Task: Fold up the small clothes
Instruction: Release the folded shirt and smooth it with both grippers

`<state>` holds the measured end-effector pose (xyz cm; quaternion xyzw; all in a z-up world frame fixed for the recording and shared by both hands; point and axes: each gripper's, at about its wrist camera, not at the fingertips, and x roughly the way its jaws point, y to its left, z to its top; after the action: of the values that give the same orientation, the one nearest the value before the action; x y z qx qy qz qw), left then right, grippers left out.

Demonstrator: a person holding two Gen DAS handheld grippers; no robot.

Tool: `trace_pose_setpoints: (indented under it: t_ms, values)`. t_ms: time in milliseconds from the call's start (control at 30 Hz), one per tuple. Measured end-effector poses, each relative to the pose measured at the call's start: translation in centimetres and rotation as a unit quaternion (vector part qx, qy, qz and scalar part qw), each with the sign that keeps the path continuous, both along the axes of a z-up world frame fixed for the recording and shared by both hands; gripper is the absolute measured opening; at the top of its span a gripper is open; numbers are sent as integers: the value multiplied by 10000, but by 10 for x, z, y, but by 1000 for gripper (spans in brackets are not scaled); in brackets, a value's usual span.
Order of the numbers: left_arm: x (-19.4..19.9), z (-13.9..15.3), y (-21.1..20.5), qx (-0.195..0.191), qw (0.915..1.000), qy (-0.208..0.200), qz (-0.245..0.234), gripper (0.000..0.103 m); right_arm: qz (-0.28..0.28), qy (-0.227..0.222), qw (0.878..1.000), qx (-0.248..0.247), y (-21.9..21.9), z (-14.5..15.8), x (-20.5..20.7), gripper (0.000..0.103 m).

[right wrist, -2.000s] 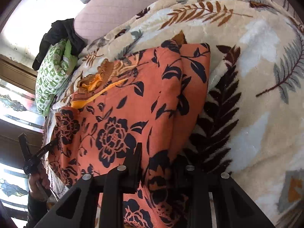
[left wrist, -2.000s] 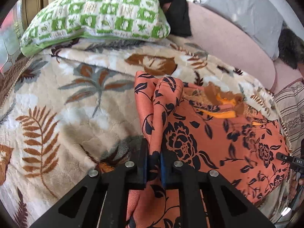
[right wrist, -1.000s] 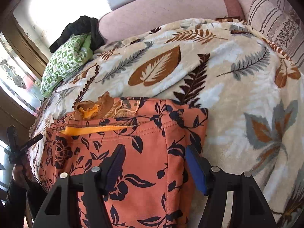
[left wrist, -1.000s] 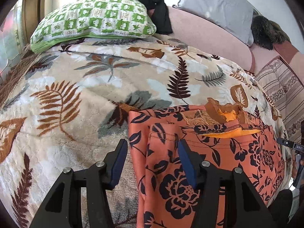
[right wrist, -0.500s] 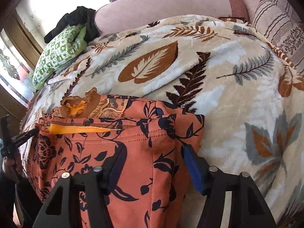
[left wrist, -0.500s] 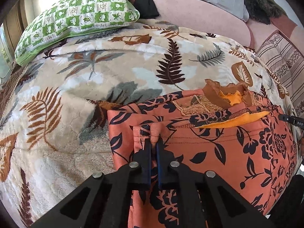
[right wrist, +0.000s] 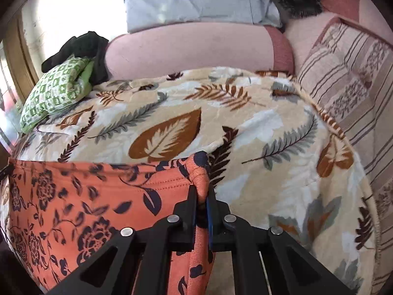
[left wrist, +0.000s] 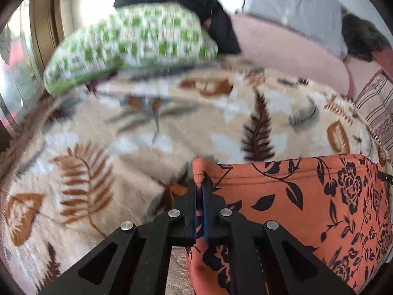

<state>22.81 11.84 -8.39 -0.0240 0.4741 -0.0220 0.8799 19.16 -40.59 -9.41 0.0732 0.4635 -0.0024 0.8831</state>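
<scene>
1. Left wrist view: the left gripper (left wrist: pixel 199 191) is clamped narrow on one corner of the orange floral garment (left wrist: pixel 307 196), already pinched half a second ago. The corner is now lifted and the hem stretched taut above the leaf-print blanket (left wrist: pixel 110 147). The blurred background suggests fast motion.

2. Right wrist view: the right gripper (right wrist: pixel 202 198), wide apart half a second ago, has closed on the other corner of the garment (right wrist: pixel 73 196). With both corners held, I'd say a fold is starting.

3. Room: open blanket lies ahead; the green pillow (right wrist: pixel 54 91) and striped cushion (right wrist: pixel 348 86) sit well apart.
</scene>
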Motion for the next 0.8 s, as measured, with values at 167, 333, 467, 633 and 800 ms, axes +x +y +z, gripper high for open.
trace_pose_setpoints:
  t_ms: [167, 333, 467, 633, 800]
  values:
    - [-12, -5, -4, 259, 9996, -135, 15, 16, -333, 251, 9990, 158, -7, -21, -12, 26]
    - [-46, 54, 5, -127, 9968, -790, 75, 45, -248, -360, 9990, -54, 4, 32, -44, 68]
    - [-92, 76, 1, -246, 9942, -1045, -82, 58, 359, -588, 9934, 919, 27, 56, -68, 71]
    - [-126, 31, -18, -172, 9990, -375, -159, 73, 249, 354, 9881, 1475, 32, -4, -74, 79]
    - [-134, -15, -23, 409, 9980, 480, 56, 74, -386, 501, 9838, 1676, 18, -4, -99, 77]
